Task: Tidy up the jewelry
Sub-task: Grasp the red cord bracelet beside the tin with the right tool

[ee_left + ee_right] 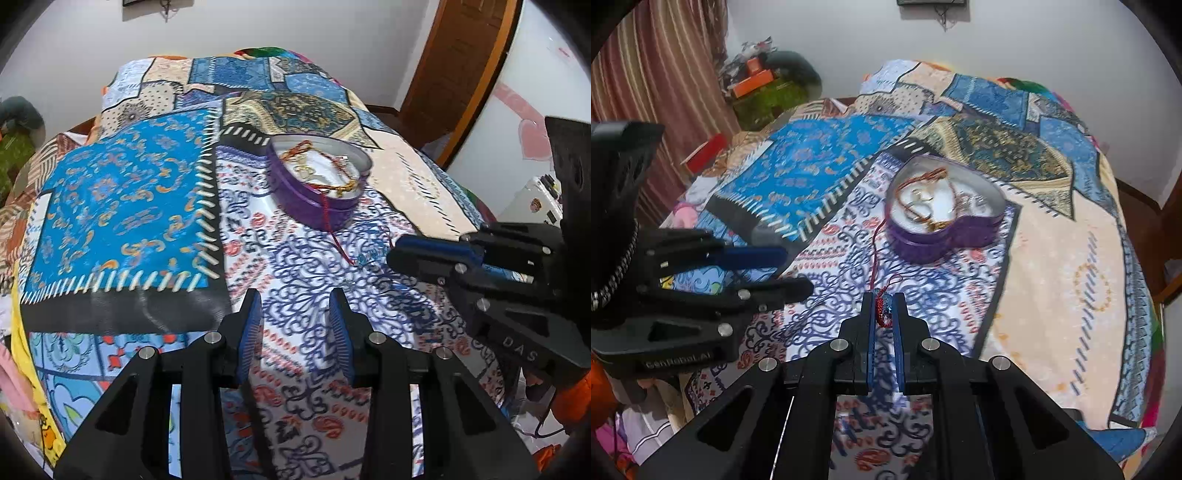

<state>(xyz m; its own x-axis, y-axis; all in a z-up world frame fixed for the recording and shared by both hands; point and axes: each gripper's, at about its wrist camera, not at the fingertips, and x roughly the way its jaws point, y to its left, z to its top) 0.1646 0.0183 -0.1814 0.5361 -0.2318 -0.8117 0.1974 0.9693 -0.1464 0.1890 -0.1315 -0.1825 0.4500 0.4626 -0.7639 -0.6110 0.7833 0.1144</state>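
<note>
Right wrist view: your right gripper [883, 308] is closed down on a small red-and-blue beaded ornament [885, 312], pinched near the fingertips, just above the patchwork bedspread [1052, 266]. A thin red cord [876, 254] runs from the ornament up toward the rim of the purple heart-shaped tin [942, 236], which sits open on the bed, near and ahead of the gripper; whether the cord's far end lies inside the tin cannot be told. Judgement: the step in hand is carrying this piece into the tin. Do it well by lifting straight up first so the cord comes clear of the fabric, then travel slowly toward the tin so the trailing cord does not drag the tin or pull out the tangle of gold and reddish pieces already inside. Release only when the ornament is over the white lining, well inside the rim. Your left gripper [295, 314] stands partly open with nothing between its pads, above the bedspread and well short of the tin; it could steady the tin wall if the cord tugs. Count: one tin, one held ornament with one cord, two grippers. Pieces inside the tin: several, tangled, not countable.
</note>
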